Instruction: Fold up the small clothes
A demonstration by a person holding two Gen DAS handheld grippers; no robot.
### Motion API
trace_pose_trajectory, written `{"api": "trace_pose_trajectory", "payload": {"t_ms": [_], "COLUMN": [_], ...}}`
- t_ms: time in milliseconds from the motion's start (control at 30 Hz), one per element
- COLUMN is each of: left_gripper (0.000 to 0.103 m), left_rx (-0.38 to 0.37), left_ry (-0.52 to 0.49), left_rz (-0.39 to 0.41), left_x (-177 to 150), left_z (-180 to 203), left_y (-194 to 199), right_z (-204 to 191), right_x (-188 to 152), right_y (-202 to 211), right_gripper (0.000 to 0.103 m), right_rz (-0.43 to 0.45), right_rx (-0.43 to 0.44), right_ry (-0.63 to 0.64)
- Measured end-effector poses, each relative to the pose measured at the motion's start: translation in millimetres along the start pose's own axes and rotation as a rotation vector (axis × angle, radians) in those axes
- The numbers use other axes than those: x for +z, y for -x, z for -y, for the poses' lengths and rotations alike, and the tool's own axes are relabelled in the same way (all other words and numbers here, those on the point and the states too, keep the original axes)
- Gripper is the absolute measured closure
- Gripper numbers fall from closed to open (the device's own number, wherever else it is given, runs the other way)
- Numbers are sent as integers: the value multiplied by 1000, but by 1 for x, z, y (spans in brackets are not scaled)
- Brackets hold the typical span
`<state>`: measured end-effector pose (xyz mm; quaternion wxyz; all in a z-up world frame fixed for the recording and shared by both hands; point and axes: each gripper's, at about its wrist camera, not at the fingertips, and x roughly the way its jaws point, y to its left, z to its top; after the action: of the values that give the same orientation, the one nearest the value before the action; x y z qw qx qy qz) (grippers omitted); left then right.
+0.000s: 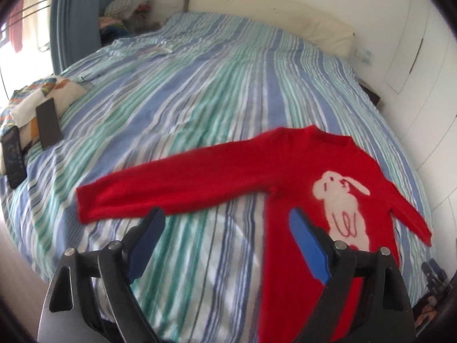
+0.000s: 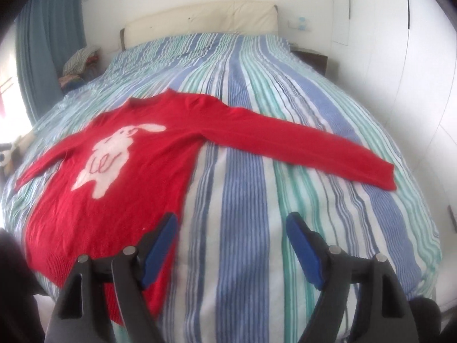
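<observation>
A small red sweater with a white rabbit on its chest lies flat, front up, on a bed with a blue, green and white striped cover, both sleeves spread out to the sides. Seen from the left gripper, one sleeve stretches away just ahead of its left finger while the body lies under and beyond its right finger; the jaws stand wide apart with nothing between them. Seen from the right gripper, the sweater's body lies ahead and to the left, the other sleeve running across to the right; these jaws also gape and hold nothing. The sweater's hem is hidden behind the gripper bodies in both views, and motion blur softens the knit and the rabbit's outline. Far left of the left gripper, two dark flat devices rest on folded patterned cloth. Beyond stand a blue curtain, a heap of clothes, a cream headboard and white cupboard doors.
</observation>
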<state>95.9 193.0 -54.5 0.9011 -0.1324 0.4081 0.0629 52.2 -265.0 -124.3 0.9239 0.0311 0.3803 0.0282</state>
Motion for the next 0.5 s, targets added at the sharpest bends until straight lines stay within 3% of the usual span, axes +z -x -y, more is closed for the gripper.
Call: {"api": "trace_pose_trajectory", "payload": {"t_ms": [233, 500], "left_gripper": [13, 13], "left_rx": [-48, 18], "left_ry": [46, 148], "left_rz": [-121, -231], "left_x": [-42, -77], "left_z": [24, -8], "left_y": [-45, -89], "right_z": [35, 31], "right_x": [1, -20], "right_y": [-18, -39], "right_gripper": [26, 26], "right_rz": [-27, -91], "right_rx": [-32, -24], "right_ry": [-83, -105]}}
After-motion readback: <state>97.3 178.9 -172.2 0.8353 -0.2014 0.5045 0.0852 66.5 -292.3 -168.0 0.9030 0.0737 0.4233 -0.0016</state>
